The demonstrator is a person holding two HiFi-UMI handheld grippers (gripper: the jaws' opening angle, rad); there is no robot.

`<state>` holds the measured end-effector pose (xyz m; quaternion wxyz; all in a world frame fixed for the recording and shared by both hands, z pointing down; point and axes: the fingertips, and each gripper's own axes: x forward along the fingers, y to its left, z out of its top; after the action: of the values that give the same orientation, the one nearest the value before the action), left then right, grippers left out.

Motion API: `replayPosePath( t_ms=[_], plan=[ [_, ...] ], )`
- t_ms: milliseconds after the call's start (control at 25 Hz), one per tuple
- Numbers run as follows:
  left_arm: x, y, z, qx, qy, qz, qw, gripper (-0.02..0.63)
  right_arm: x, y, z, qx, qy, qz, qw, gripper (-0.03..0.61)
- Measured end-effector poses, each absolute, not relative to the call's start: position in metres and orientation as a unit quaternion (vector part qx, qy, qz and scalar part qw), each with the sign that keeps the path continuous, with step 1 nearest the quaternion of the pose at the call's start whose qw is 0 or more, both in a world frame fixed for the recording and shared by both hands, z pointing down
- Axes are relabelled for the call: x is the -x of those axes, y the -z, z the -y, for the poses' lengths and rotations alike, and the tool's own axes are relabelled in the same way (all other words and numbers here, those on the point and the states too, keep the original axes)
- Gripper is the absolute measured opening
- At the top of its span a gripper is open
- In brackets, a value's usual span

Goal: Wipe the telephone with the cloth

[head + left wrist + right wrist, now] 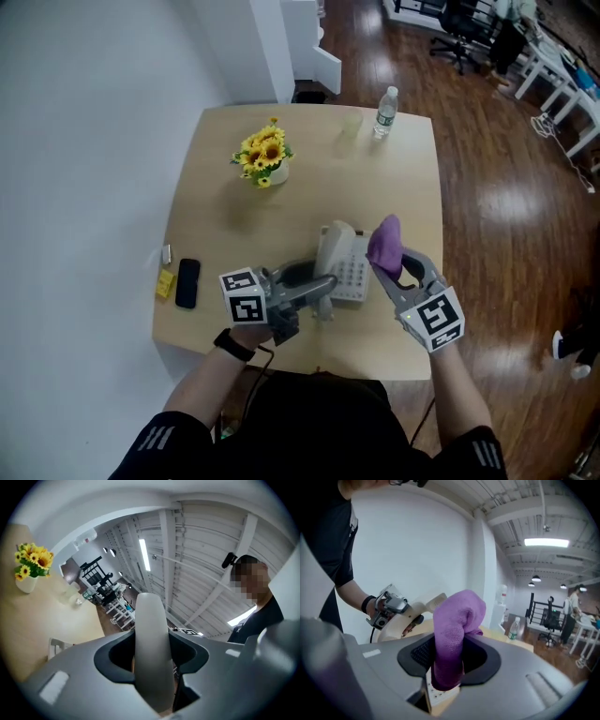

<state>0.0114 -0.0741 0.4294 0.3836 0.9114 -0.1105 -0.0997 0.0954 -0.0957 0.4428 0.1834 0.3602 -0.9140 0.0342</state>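
The cream telephone base [352,278] with its keypad lies on the wooden table [216,225] in front of me. Its handset [333,247] is lifted off the base, and my left gripper [322,286] is shut on it. In the left gripper view the handset [151,653] stands as a pale bar clamped between the jaws. My right gripper [390,272] is shut on a bunched purple cloth [385,244], held just right of the handset. The right gripper view shows the cloth [454,634] sticking up from the jaws, with the handset [415,613] and left gripper [391,604] behind it.
A pot of yellow flowers [264,159] stands at the back left of the table. A water bottle [384,111] and a clear cup [351,125] sit at the far edge. A black mobile phone [187,281] and a small yellow item [166,282] lie near the left edge.
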Motion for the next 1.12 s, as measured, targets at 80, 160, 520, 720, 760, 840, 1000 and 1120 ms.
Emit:
replayPosePath(
  t_ms=[80,160,520,720,760,840,1000,1120],
  plan=[
    [-0.006,-0.406,0.066,-0.915,0.129,0.080,0.373,0.204,-0.078,-0.410,0.095,-0.344,0.007,0.922,0.178,0.140],
    [0.000,-0.381,0.057,-0.915,0.165,0.047,0.365,0.204,-0.060,-0.378,0.093,-0.327,0.044,0.929,0.167,0.140],
    [0.026,-0.321,0.025,-0.933,0.217,-0.031,0.287,0.204,0.002,-0.321,0.055,-0.261,0.171,0.927,0.209,0.135],
    [0.042,-0.309,0.016,-0.945,0.208,-0.038,0.249,0.204,0.021,-0.329,0.024,-0.218,0.215,0.921,0.239,0.131],
    [0.045,-0.307,0.013,-0.946,0.209,-0.041,0.245,0.204,0.023,-0.328,0.019,-0.215,0.217,0.922,0.239,0.130],
    [0.050,-0.302,0.007,-0.946,0.214,-0.049,0.239,0.204,0.024,-0.317,0.016,-0.219,0.220,0.923,0.228,0.132],
    [0.057,-0.296,-0.001,-0.946,0.222,-0.054,0.232,0.204,0.021,-0.280,0.024,-0.256,0.222,0.921,0.190,0.131],
    [0.062,-0.292,-0.005,-0.945,0.229,-0.052,0.229,0.204,0.032,-0.271,0.016,-0.249,0.241,0.917,0.196,0.132]
  ],
)
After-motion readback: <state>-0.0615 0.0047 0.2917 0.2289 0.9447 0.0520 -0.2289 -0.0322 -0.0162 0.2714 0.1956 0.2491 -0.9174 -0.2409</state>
